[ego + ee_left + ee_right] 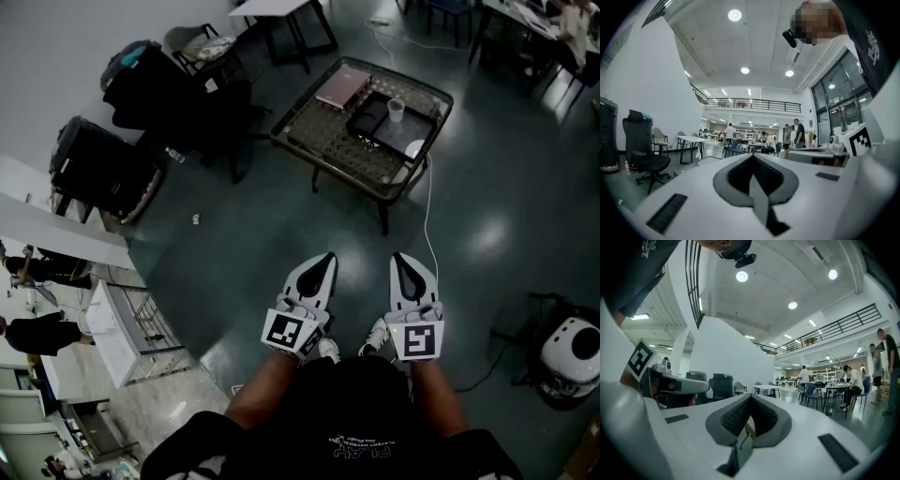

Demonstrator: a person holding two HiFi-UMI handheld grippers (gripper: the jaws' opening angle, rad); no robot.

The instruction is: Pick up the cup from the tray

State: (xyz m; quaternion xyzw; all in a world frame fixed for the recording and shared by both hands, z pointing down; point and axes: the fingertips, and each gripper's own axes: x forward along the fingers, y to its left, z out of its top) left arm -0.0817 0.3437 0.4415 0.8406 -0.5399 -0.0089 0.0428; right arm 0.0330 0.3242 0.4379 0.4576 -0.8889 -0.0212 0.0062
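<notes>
A clear plastic cup [396,110] stands upright on a black tray [372,124], which lies on a low mesh-topped table [323,131] far ahead in the head view. My left gripper [327,256] and right gripper [398,256] are held side by side close to my body, well short of the table, both pointing toward it. Each is shut with nothing between its jaws. The left gripper [751,157] and the right gripper [750,398] show their jaws meeting at the tips in their own views, which look level across the room. Neither gripper view shows the cup.
A pink book [342,86] and a white object [415,148] also lie on the table. A white cable [431,211] runs across the floor from it. Black chairs [178,89] and a black bin [98,169] stand left, and a white round machine [569,356] stands right.
</notes>
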